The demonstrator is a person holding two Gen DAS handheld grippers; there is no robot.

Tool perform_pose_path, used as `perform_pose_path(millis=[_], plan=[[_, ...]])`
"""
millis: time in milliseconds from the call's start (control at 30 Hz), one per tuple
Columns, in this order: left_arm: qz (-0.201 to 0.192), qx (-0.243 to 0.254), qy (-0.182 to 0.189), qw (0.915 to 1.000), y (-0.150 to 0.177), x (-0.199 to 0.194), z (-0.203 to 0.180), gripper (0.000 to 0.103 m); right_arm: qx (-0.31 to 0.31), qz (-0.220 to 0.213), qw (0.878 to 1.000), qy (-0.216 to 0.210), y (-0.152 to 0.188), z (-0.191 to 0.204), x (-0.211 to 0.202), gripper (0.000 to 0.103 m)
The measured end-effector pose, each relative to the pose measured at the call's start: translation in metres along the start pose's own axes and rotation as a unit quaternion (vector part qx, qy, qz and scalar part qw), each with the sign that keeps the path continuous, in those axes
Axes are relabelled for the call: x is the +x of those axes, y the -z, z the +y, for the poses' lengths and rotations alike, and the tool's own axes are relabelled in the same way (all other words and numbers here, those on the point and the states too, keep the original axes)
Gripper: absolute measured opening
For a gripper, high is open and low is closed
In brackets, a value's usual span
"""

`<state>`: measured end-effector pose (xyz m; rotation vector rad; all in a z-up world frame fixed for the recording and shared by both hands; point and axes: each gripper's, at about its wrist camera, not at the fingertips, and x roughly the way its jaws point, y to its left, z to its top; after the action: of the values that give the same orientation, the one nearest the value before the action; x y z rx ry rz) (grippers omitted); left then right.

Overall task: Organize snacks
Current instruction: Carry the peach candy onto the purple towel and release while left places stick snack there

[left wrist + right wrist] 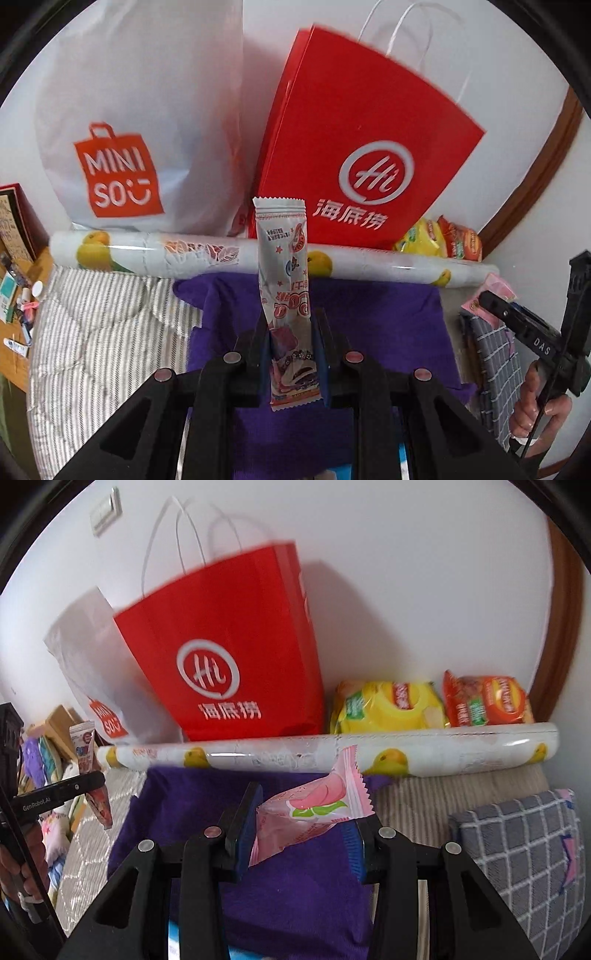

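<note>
While clamped, long snack packet (286,291) stands upright

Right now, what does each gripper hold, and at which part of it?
The left gripper clamps a long white snack packet near its lower end. The right gripper clamps a pink peach snack packet across its middle.
</note>
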<state>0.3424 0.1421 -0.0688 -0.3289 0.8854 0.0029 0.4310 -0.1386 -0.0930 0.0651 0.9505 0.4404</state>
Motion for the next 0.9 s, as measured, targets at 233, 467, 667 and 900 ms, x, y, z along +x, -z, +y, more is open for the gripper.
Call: perform_pose_path(millis=[233,467,667,900], plan=[[0.032,-0.008,-0.001,0.9995,0.003,0.036,0.009,0.02,-0.017,0.039,0.999,-0.008,0.006,0.0,0.044,0.042],[0.086,-0.012,0.004,0.9963,0.011,0.065,0.017,0.02,-0.036,0.097,0.994,-0.029,0.018,0.0,0.081,0.042],[0.126,-0.02,0.007,0.9919,0.02,0.083,0.021,0.02,-0.037,0.141,0.989,-0.032,0.028,0.0,0.103,0.042],[0.145,-0.035,0.018,0.9887,0.023,0.095,0.024,0.02,-0.045,0.153,0.987,-0.031,0.032,0.005,0.112,0.042]])
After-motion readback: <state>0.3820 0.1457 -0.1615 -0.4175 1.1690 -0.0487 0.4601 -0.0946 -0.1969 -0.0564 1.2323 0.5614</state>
